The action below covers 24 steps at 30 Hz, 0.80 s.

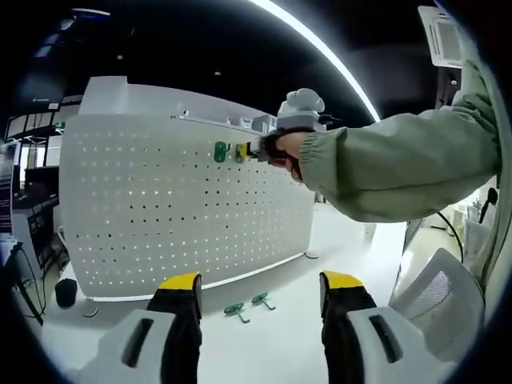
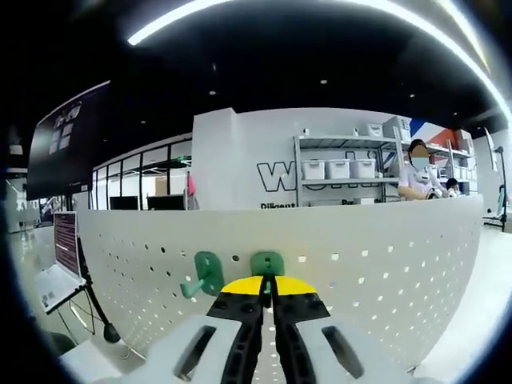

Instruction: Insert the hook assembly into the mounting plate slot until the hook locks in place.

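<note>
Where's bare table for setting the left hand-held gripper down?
Bare white table lies between the pegboard base and the left hand-held gripper, apart from two green hooks. The upper board is crowded: mounted green hook, right hand-held gripper.

**Hidden and cut off**

The right gripper [image 2: 269,290] covers the lower part of the second hook [image 2: 267,263]; its grip there is unclear. In the left gripper view, the sleeve [image 1: 400,164] runs off the edge.
</note>
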Motion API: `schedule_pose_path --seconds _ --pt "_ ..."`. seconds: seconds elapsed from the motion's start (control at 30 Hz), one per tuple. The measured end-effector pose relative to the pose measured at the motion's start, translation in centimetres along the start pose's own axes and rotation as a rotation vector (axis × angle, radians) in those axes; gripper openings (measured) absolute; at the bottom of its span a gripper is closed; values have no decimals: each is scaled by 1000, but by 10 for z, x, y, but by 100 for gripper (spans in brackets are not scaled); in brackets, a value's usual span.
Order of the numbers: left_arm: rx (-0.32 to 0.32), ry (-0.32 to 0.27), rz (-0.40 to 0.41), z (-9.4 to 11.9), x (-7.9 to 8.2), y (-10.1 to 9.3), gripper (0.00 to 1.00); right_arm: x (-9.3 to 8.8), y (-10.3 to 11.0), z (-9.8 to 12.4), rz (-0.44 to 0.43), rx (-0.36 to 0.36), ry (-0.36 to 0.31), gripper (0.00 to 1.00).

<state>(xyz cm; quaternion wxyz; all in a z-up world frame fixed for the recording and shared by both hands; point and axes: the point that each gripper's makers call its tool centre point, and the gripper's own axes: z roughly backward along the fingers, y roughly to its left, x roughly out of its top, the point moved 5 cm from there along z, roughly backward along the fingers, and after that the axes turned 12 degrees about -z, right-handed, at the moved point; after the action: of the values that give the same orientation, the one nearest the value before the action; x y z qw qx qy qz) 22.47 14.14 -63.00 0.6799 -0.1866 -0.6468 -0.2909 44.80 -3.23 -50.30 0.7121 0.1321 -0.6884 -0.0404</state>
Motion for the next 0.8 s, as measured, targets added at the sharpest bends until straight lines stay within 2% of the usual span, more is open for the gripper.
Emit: schedule_pose_path --seconds 0.8 --pt "14 -8 7 1 0 3 61 -4 0 -2 46 -1 15 2"
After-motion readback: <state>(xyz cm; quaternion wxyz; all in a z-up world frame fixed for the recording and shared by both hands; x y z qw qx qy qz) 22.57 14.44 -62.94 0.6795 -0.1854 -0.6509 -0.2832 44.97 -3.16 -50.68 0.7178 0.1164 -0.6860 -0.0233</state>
